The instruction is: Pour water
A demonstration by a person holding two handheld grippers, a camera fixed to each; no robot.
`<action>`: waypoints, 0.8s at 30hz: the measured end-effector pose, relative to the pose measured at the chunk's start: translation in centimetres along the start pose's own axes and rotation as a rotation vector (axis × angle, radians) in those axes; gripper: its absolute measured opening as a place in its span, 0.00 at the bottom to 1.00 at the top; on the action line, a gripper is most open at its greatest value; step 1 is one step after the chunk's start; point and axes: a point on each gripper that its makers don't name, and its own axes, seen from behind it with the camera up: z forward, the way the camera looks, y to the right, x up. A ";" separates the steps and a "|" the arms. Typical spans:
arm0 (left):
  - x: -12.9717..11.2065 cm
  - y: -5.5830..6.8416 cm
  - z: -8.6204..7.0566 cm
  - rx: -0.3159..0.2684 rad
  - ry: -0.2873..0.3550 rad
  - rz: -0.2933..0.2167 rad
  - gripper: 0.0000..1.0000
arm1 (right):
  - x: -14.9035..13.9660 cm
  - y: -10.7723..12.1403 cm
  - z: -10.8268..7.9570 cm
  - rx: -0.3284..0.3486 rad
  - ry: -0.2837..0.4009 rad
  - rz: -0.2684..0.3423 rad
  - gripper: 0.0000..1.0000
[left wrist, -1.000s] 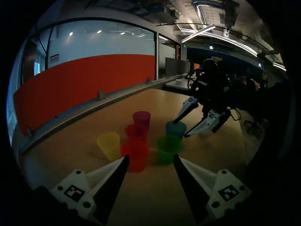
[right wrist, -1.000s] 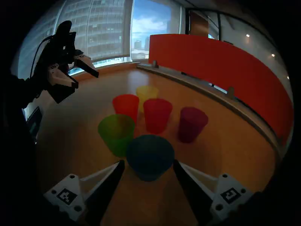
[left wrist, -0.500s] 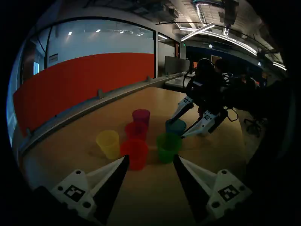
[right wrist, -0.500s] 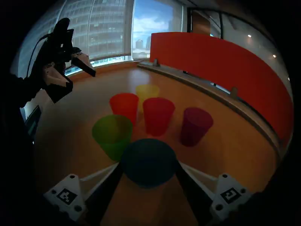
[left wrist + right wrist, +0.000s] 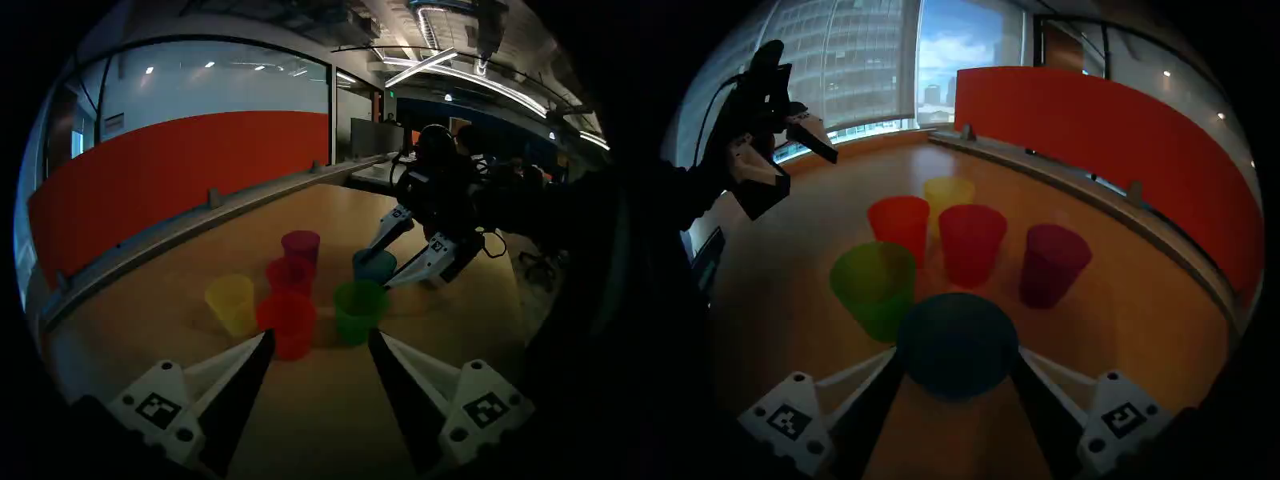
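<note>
Wooden bench (image 5: 320, 436) beside a long red panel (image 5: 160, 176) is being used to carry six cups grouped near its middle: a yellow cup (image 5: 949, 192), an orange cup (image 5: 898, 226), a red cup (image 5: 971, 242), a purple cup (image 5: 1053, 262), a green cup (image 5: 873, 284) and a blue cup (image 5: 958, 342). On the side of the group away from the panel's edge, the blue cup is being pinched on both sides by the right gripper (image 5: 957, 356), just beside the green cup. Nothing is being gripped by the left gripper (image 5: 320, 336), whose fingers are being held wide apart above bare bench, short of the orange and green cups.
</note>
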 end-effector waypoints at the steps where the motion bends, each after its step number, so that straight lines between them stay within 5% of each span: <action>1: 0.0 0.0 0.0 0.000 0.000 0.000 0.86 | 0.1 0.1 -0.2 -0.002 0.004 0.002 0.89; 9: 0.0 0.2 0.1 0.005 -0.001 0.004 0.86 | 1.3 0.6 -2.2 -0.017 0.042 0.014 0.90; 24: 0.5 1.0 -0.3 0.012 0.011 0.017 0.86 | 5.5 1.5 -8.6 -0.080 0.159 0.010 0.90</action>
